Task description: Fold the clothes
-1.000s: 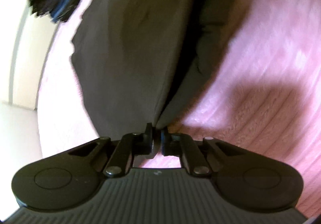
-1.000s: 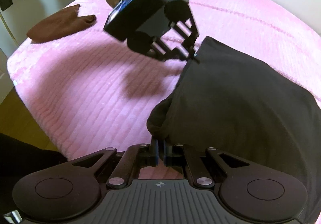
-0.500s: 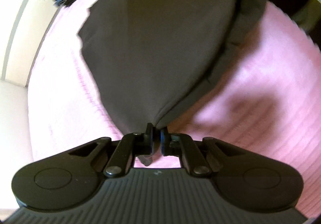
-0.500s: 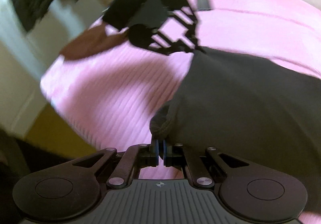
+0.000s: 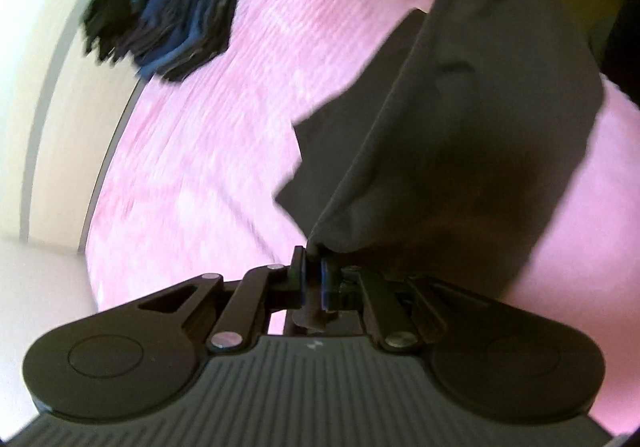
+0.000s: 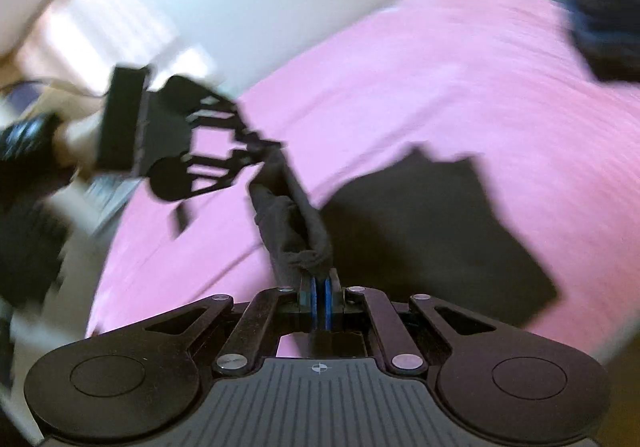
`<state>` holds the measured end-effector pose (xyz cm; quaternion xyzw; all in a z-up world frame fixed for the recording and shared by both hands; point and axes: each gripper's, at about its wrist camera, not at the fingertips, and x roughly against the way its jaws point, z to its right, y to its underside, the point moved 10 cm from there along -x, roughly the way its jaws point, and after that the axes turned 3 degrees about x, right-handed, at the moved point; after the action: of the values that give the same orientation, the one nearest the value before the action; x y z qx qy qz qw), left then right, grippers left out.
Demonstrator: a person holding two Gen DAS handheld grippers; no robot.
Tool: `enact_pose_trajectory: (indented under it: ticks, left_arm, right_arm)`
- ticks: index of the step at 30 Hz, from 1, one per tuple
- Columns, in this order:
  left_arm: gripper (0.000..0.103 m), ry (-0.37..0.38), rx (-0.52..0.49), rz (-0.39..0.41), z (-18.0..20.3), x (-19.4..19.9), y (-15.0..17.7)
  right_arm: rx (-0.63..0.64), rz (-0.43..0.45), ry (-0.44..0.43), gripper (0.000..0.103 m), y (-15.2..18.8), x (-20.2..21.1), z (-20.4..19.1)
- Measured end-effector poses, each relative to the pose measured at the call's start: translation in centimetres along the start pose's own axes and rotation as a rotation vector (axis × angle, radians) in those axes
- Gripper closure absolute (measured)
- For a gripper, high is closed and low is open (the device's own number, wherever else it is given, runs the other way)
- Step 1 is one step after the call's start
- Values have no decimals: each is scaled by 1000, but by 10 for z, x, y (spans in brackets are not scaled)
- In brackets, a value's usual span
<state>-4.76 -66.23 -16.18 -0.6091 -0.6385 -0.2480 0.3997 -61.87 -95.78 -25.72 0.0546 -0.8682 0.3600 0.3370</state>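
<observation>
Dark garment point(image 5: 472, 135) lifted above pink bed cover point(image 5: 208, 151), stretched between both grippers, casting shadow on cover. Left gripper point(image 5: 313, 274) fingers nearly closed, pinching garment corner — cloth hangs away up and right. Right gripper point(image 6: 319, 297) fingers pressed together on bunched edge of same garment point(image 6: 292, 223). Left gripper point(image 6: 256, 151) also seen in right wrist view, blurred, gripping far end. Stack of folded dark-blue clothes point(image 5: 172, 7) lies at far edge of bed.
</observation>
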Motion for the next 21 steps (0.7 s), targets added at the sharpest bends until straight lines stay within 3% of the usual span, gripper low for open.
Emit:
enact_pose_trajectory:
  ticks: [5, 8, 15, 21]
  left_arm:
    - [98, 77, -31, -13, 3, -103, -47]
    - [98, 119, -34, -58, 14, -146, -53]
    - [98, 137, -31, -71, 12, -150, -62]
    - [98, 162, -7, -78, 21, -184, -72]
  right_arm:
    - [-170, -4, 44, 101, 10, -29, 99]
    - [-239, -25, 48, 101, 17, -42, 140]
    - [-339, 10, 79, 101, 21, -19, 182]
    - [-386, -3, 94, 100, 26, -30, 198]
